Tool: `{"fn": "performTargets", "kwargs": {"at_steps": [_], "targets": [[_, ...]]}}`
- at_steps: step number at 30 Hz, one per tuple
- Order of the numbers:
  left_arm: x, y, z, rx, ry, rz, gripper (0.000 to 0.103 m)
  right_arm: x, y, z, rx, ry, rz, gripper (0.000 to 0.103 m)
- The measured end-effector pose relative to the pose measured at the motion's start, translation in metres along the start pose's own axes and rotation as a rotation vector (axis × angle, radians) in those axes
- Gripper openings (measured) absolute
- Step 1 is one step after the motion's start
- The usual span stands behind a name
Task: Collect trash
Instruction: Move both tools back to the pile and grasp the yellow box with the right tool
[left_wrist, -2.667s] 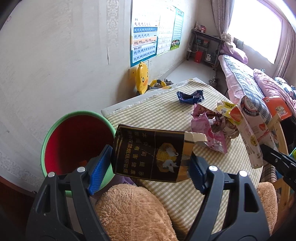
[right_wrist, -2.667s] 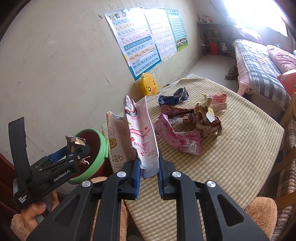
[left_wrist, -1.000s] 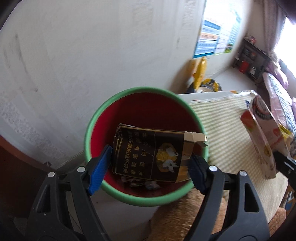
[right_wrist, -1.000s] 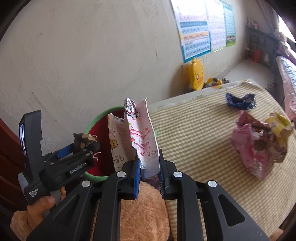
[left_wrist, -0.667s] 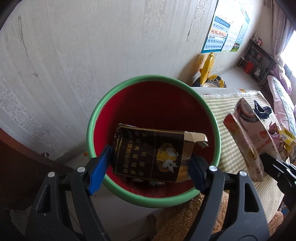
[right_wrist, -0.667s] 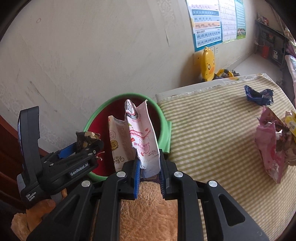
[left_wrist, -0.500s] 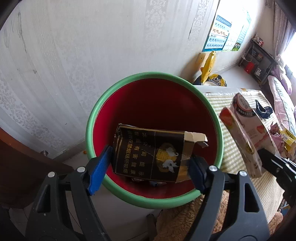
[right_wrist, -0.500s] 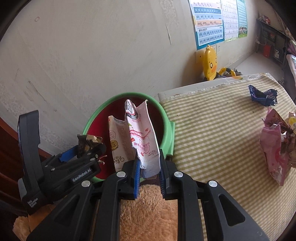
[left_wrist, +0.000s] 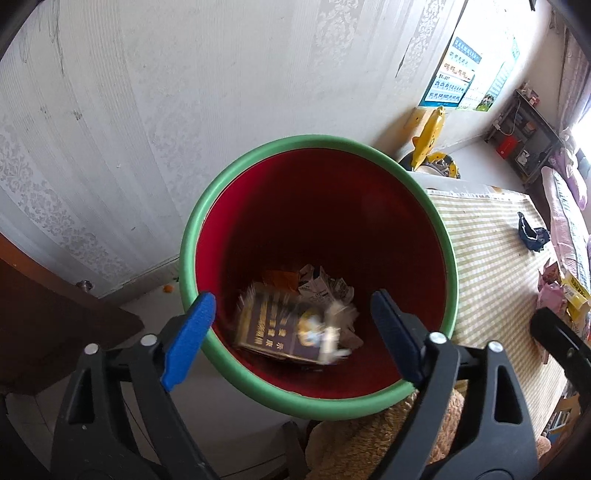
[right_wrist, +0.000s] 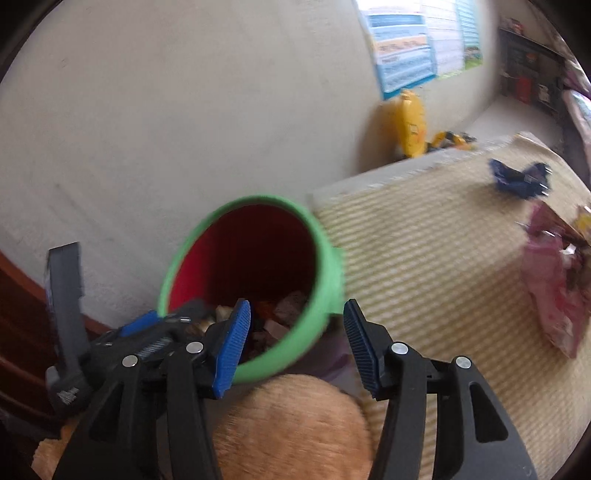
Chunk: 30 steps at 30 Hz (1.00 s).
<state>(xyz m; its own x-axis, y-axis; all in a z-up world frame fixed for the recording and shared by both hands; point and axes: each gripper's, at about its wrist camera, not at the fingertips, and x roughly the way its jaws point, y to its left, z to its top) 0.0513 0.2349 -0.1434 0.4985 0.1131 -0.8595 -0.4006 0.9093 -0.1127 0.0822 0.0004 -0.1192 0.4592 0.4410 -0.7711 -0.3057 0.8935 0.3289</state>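
The left hand-held gripper (left_wrist: 291, 325) hangs over the bin (left_wrist: 448, 258), its jaws opening and nothing between the blue pads (left_wrist: 188, 332); the dark box (left_wrist: 273, 328), blurred, lies low inside the red bin among crumpled paper (left_wrist: 325, 284). The right hand-held gripper (right_wrist: 297, 343) is at the bin's near rim, its jaws also opening with nothing between them; the view is blurred and the carton it would have carried cannot be made out. The bin stands on the floor by the wall, just left of the desk (right_wrist: 424, 258) with its striped cloth. On the desk, far right, lie a blue wrapper (right_wrist: 517, 179) and, nearer, a pink bag (right_wrist: 557, 295). A fuzzy tan sleeve (right_wrist: 295, 428) shows below the right gripper. A yellow duck toy (right_wrist: 410, 122) stands by the wall beyond.
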Motion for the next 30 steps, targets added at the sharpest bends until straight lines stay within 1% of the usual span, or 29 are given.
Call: {"fn": "performTargets", "kwargs": {"at_steps": [1, 3, 6, 11, 12, 13, 16, 17, 19, 20, 22, 25, 26, 28, 29, 30], "targets": [[0.0, 0.0, 0.0, -0.002, -0.001, 0.004, 0.091, -0.003, -0.008, -0.001, 0.014, -0.006, -0.019, 0.052], [0.001, -0.001, -0.001, -0.007, 0.001, 0.005, 0.091, -0.01, -0.029, -0.002, 0.048, -0.024, -0.075, 0.054], [0.0, -0.004, -0.001, 0.006, 0.003, -0.002, 0.091, -0.022, -0.065, -0.004, 0.084, -0.057, -0.207, 0.057], [-0.008, -0.015, 0.0, 0.031, -0.018, 0.0, 0.091, -0.039, -0.116, -0.003, 0.154, -0.089, -0.365, 0.057], [-0.01, -0.017, 0.0, 0.036, -0.019, -0.002, 0.091, -0.046, -0.125, -0.002, 0.172, -0.108, -0.384, 0.057], [-0.011, -0.018, 0.0, 0.041, -0.021, -0.001, 0.091, -0.059, -0.135, -0.002, 0.2, -0.156, -0.411, 0.057], [-0.011, -0.024, 0.0, 0.054, -0.02, 0.004, 0.091, -0.085, -0.155, 0.001, 0.249, -0.263, -0.467, 0.059], [-0.011, -0.026, 0.0, 0.057, -0.018, 0.005, 0.091, -0.091, -0.16, 0.002, 0.259, -0.281, -0.482, 0.06], [-0.012, -0.032, -0.001, 0.071, -0.017, 0.006, 0.091, -0.099, -0.177, 0.011, 0.29, -0.302, -0.502, 0.07], [-0.012, -0.034, -0.002, 0.078, -0.017, 0.006, 0.091, -0.101, -0.188, 0.016, 0.309, -0.306, -0.504, 0.07], [-0.014, -0.041, -0.003, 0.095, -0.018, 0.004, 0.091, -0.096, -0.208, 0.029, 0.345, -0.287, -0.507, 0.071], [-0.019, -0.052, -0.006, 0.121, -0.019, -0.006, 0.091, -0.077, -0.24, 0.045, 0.395, -0.196, -0.487, 0.07], [-0.02, -0.056, -0.007, 0.129, -0.021, -0.009, 0.091, -0.072, -0.248, 0.045, 0.408, -0.159, -0.48, 0.066], [-0.024, -0.064, -0.009, 0.149, -0.024, -0.017, 0.091, -0.067, -0.254, 0.039, 0.423, -0.115, -0.447, 0.027], [-0.026, -0.069, -0.01, 0.16, -0.027, -0.022, 0.091, -0.066, -0.253, 0.037, 0.427, -0.111, -0.43, 0.027], [-0.027, -0.072, -0.011, 0.166, -0.028, -0.025, 0.091, -0.069, -0.252, 0.032, 0.422, -0.115, -0.416, 0.024]]}}
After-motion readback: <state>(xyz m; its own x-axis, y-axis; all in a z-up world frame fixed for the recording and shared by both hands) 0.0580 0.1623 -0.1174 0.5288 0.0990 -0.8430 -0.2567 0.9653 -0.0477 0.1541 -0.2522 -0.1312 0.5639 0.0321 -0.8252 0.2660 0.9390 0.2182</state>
